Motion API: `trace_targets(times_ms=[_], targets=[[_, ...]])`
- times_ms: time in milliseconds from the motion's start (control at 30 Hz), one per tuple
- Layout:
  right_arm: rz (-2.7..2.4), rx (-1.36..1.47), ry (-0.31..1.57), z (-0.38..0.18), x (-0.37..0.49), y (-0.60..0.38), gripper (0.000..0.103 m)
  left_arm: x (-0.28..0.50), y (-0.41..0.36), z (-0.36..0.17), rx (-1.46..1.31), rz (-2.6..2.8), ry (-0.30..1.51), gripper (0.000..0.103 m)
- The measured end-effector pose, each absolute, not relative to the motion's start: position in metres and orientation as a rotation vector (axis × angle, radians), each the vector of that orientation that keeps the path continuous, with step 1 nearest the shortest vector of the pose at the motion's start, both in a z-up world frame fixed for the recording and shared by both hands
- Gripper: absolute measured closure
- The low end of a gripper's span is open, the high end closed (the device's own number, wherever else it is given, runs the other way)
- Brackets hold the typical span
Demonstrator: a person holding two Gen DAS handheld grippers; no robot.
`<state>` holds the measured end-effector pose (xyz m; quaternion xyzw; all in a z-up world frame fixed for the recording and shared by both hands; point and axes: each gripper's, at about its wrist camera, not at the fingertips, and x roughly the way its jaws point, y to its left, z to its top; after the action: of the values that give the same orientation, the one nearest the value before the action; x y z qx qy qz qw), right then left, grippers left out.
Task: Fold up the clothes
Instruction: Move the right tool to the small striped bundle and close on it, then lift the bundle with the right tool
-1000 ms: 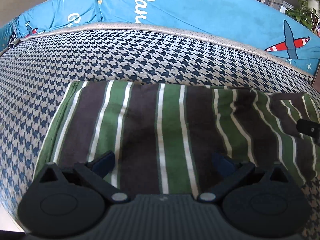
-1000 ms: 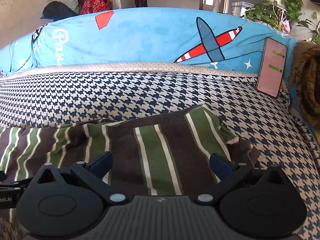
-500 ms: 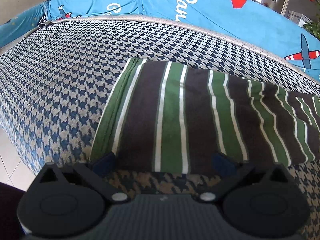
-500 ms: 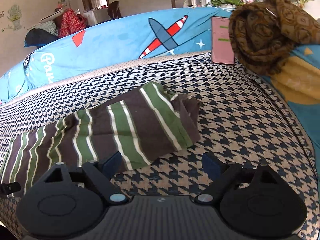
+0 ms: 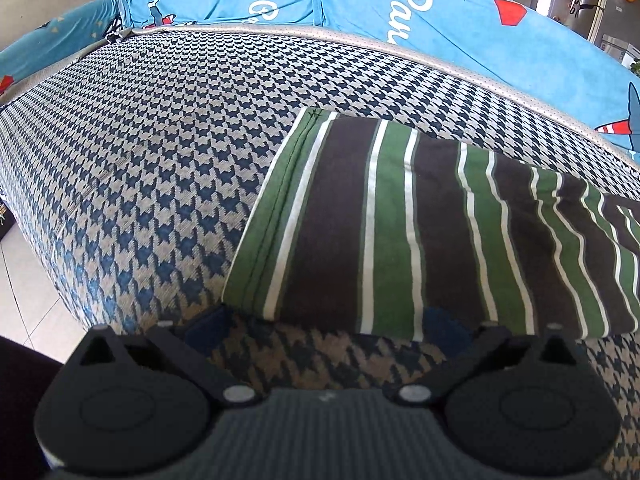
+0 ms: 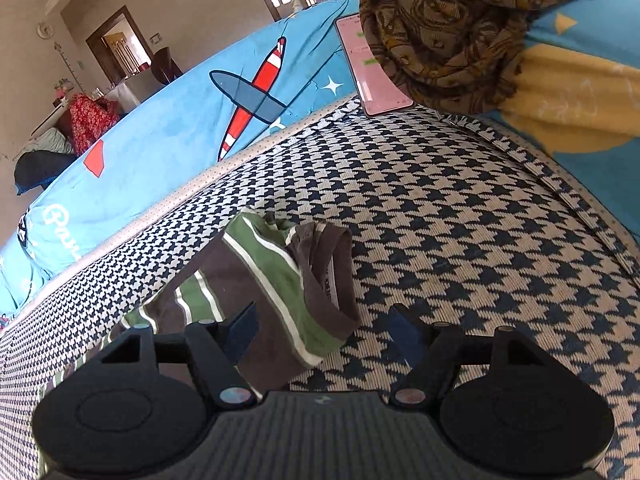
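A green, brown and white striped garment (image 5: 400, 232) lies flat on the houndstooth sofa seat (image 5: 160, 160). My left gripper (image 5: 326, 322) hovers at the garment's near left corner. It is open, and only the hem edge reaches between its fingertips. In the right wrist view the garment's right end (image 6: 272, 280) shows a rumpled brown band. My right gripper (image 6: 322, 330) is tilted over that end with its jaws closing. The left finger (image 6: 240, 328) is above the cloth and the right finger (image 6: 404, 334) above the seat. The pads do not press the cloth.
A pink phone (image 6: 372, 76) leans on the blue plane-print back cushion (image 6: 240, 92). A brown patterned cloth (image 6: 460, 20) is heaped at the right end. The seat's front edge drops to a tiled floor (image 5: 24, 280) on the left.
My left gripper drew back off the garment toward its near left corner. My right gripper rolled and shifted right to the garment's right end, and its jaws narrowed.
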<state>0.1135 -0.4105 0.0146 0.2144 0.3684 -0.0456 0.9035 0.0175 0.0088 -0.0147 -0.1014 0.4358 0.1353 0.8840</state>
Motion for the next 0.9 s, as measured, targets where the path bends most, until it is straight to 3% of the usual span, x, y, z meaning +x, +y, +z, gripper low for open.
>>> trace_targets(times_ms=[267, 533, 600, 833, 900], targets=[[-0.042, 0.402, 0.838, 0.007, 0.155, -0.415, 0.031, 0.028, 0.004, -0.016, -0.176, 0.294, 0.896, 0.000], [0.003, 0.303, 0.800, 0.003, 0.172, -0.400, 0.027, 0.030, -0.003, -0.018, -0.161, 0.309, 0.876, 0.000], [0.021, 0.260, 0.795, 0.001, 0.176, -0.393, 0.035, 0.028, -0.006, -0.019, -0.168, 0.314, 0.869, 0.000], [0.058, 0.173, 0.786, -0.001, 0.184, -0.375, 0.083, 0.027, -0.009, -0.019, -0.158, 0.335, 0.853, 0.000], [0.051, 0.157, 0.770, 0.003, 0.183, -0.369, 0.085, 0.026, -0.010, -0.019, -0.159, 0.338, 0.852, 0.000]])
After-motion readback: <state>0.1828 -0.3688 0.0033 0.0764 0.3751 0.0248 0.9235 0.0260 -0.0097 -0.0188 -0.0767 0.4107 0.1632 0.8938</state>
